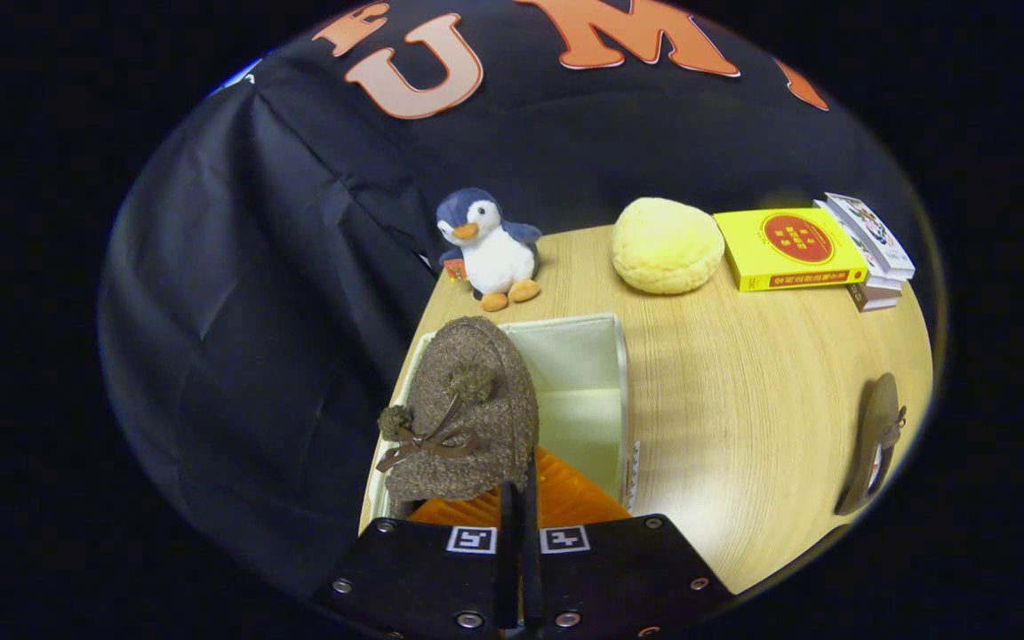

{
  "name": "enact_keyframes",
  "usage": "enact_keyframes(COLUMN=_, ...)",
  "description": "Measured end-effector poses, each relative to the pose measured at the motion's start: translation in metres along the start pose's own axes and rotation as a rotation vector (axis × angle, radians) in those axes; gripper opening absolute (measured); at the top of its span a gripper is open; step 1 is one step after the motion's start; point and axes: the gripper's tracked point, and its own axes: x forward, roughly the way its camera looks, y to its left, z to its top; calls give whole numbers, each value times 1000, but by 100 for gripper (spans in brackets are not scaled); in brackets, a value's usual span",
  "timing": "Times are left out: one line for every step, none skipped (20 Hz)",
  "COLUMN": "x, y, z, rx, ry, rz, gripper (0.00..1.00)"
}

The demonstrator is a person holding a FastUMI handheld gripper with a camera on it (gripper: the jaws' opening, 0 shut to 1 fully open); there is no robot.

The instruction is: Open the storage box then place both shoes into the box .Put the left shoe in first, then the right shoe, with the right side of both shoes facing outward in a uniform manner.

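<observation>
Gripper (519, 498) with fingers pressed close together, pinching the edge of a fuzzy brown shoe (468, 409) with a ribbon bow, held over the open white storage box (623, 391) on a wooden table (743, 400). A second shoe (876, 444) lies well apart. Beyond: toy penguin (490, 249), yellow cushion (665, 244), books (788, 249)

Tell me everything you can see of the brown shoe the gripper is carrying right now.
The fuzzy brown slipper-style shoe looks like coarse, woolly fabric, with a rounded toe pointing away from the gripper. A thin brown bow with two fuzzy pom-poms sits on its upper. It hangs over the near left part of the open cream fabric storage box, toe up. The fingers stand nearly together at its near edge, seemingly pinching it, though the contact itself is hard to see. Whether the shoe touches the box is unclear.
</observation>
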Motion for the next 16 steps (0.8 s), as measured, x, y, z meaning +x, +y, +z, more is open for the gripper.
enact_keyframes(x=9, y=2, z=-4, rx=2, ry=10, rz=-12, gripper=4)
enact_keyframes(x=17, y=6, z=-8, rx=0, ry=19, rz=-17, gripper=4)
enact_keyframes(x=27, y=7, z=-12, rx=2, ry=33, rz=-27, gripper=3)
enact_keyframes(x=34, y=4, z=-21, rx=12, ry=60, rz=-49, gripper=3)
enact_keyframes(x=40, y=1, z=-27, rx=23, ry=89, rz=-77, gripper=3)
enact_keyframes(x=48, y=0, z=-32, rx=28, ry=118, rz=-96, gripper=3)
enact_keyframes(x=55, y=3, z=-36, rx=31, ry=140, rz=-100, gripper=4)
enact_keyframes(x=62, y=7, z=-39, rx=30, ry=160, rz=-91, gripper=5)
enact_keyframes(x=67, y=12, z=-43, rx=33, ry=177, rz=-80, gripper=7)
enact_keyframes(x=70, y=18, z=-47, rx=37, ry=197, rz=-62, gripper=8)
enact_keyframes(x=72, y=24, z=-50, rx=40, ry=212, rz=-43, gripper=12)
enact_keyframes(x=71, y=28, z=-53, rx=33, ry=224, rz=-29, gripper=14)
enact_keyframes(x=69, y=30, z=-53, rx=29, ry=224, rz=-20, gripper=20)
enact_keyframes(x=64, y=35, z=-49, rx=26, ry=202, rz=-3, gripper=24)
enact_keyframes(x=59, y=43, z=-41, rx=22, ry=177, rz=27, gripper=27)
enact_keyframes(x=52, y=49, z=-36, rx=22, ry=165, rz=59, gripper=27)
